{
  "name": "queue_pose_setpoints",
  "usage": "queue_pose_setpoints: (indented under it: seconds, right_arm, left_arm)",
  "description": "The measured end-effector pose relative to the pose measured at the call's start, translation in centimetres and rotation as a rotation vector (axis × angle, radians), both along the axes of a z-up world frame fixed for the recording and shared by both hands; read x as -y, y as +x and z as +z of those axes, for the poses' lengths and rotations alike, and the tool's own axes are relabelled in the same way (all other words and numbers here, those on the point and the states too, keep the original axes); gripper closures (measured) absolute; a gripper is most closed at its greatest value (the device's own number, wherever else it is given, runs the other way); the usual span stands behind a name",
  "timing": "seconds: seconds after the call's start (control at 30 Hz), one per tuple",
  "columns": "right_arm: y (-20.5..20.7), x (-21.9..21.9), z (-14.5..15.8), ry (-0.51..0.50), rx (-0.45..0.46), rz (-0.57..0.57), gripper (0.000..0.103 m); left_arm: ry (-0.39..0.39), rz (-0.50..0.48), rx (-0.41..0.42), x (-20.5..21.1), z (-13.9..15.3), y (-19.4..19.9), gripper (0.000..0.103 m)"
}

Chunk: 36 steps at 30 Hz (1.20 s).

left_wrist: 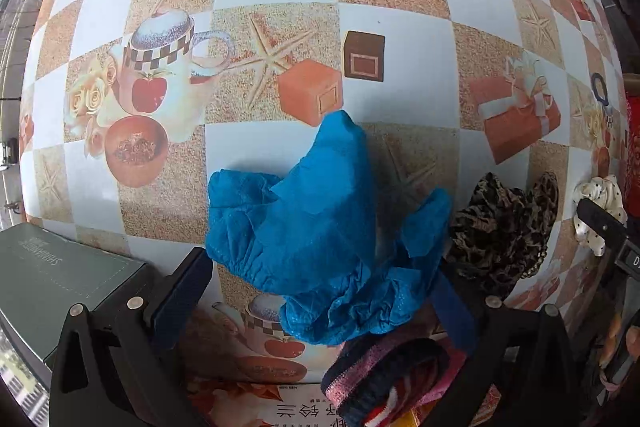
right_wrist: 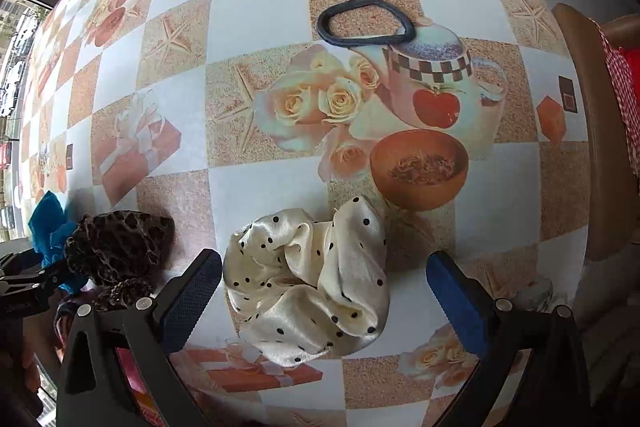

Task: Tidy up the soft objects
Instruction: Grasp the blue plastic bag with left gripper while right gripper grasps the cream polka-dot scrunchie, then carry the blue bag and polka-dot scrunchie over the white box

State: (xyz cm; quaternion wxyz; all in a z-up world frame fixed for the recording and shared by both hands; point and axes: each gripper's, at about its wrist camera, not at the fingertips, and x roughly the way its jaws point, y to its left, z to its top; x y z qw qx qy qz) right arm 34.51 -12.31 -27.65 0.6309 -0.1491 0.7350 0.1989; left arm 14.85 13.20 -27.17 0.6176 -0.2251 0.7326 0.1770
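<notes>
Right gripper (right_wrist: 324, 291) spread wide around the cream polka-dot scrunchie (right_wrist: 308, 283), gripping nothing; left gripper (left_wrist: 324, 291) also spread, blue shoe cover (left_wrist: 320, 227) bunched between its fingers, not pinched.

Your scrunchie sits low centre of the right view, off-centre toward the left pad (right_wrist: 192, 299), so closing from here can shove it sideways or catch only a satin fold that slips out on lift. The leopard-print scrunchie (right_wrist: 120, 247) lies lower left, near that finger; drift left and you snag it too. In the left view, the shoe cover drapes over the right finger (left_wrist: 452, 303) and overlaps the striped pink fabric (left_wrist: 384, 379) at bottom centre; clamp low and you likely grab both. The dark hair tie (right_wrist: 366, 23) at upper centre of the right view is well apart. The green box (left_wrist: 60, 283) at lower left sits just beside your left finger, so watch for a bump.
</notes>
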Motion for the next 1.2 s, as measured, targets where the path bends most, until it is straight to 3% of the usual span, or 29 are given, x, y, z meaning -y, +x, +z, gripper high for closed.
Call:
queue_pose_setpoints:
  seconds: [0.2,0.33,0.43,0.47,0.5,0.57,0.63,0.9,1.2]
  right_arm:
    - [0.1,-0.4,-1.0,-0.054,0.041,0.044,0.000]
    - [-0.6,-2.2,-1.9,-0.064,0.023,0.073,0.000]
    - [-1.0,-2.3,-1.6,-0.060,0.036,0.074,0.003]
    - [-1.4,-2.0,-1.0,-0.055,0.048,0.073,0.010]
    - [-2.2,-2.2,-0.7,-0.048,0.060,0.076,0.014]
    - [-2.3,-2.2,0.2,-0.029,0.090,0.107,0.048]
    - [-2.4,-2.1,0.6,-0.021,0.086,0.130,0.063]
    - [-3.6,-0.1,3.6,0.070,0.068,0.107,0.066]
    - [-7.8,3.0,7.8,0.114,0.053,0.090,0.066]
  left_arm:
    - [0.018,-0.004,-0.020,0.3,-1.1,0.1,0.005]
    - [0.017,-0.047,-0.016,1.8,-1.2,3.3,0.012]
    - [0.034,-0.097,0.015,2.7,-0.2,4.3,0.040]
    - [0.043,-0.118,0.028,3.0,0.2,4.6,0.066]
    - [0.042,-0.131,0.033,3.2,0.4,4.9,0.078]
    - [0.040,-0.115,0.059,3.2,0.5,5.5,0.079]
    - [0.063,-0.095,0.087,3.0,1.3,5.5,0.079]
    - [0.118,-0.181,0.204,5.6,7.1,4.2,0.079]
    - [0.088,-0.254,0.248,7.9,9.3,-0.6,0.079]
